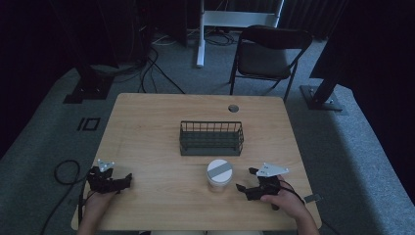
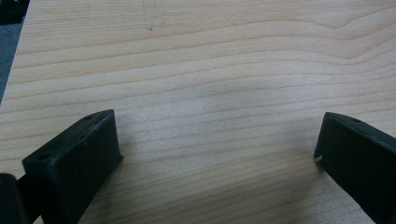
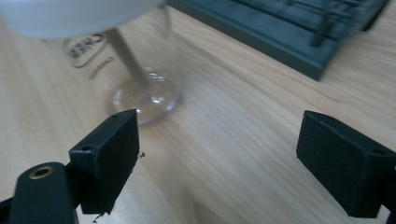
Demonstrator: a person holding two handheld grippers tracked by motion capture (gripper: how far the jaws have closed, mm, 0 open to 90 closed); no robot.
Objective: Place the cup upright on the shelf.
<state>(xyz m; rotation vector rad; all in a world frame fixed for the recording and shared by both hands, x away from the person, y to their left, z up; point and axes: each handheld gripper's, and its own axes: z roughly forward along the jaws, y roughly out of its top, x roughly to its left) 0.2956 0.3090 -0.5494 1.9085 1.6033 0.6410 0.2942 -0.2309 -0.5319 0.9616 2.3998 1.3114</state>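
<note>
Your right gripper (image 1: 248, 182) sits at the lower right of the high view with its fingers (image 3: 109, 156) spread wide and empty. Just beyond it, near lower centre, stands the clear jar (image 1: 219, 175) with a white lid, not yet touched. You look to be at the approach step: bring the open fingers around the jar's wall and close. Your left gripper (image 1: 119, 182) rests at lower left, fingers released over bare tabletop (image 2: 210, 70). Farther back, mid-frame, waits the dark wire basket (image 1: 211, 138).
</note>
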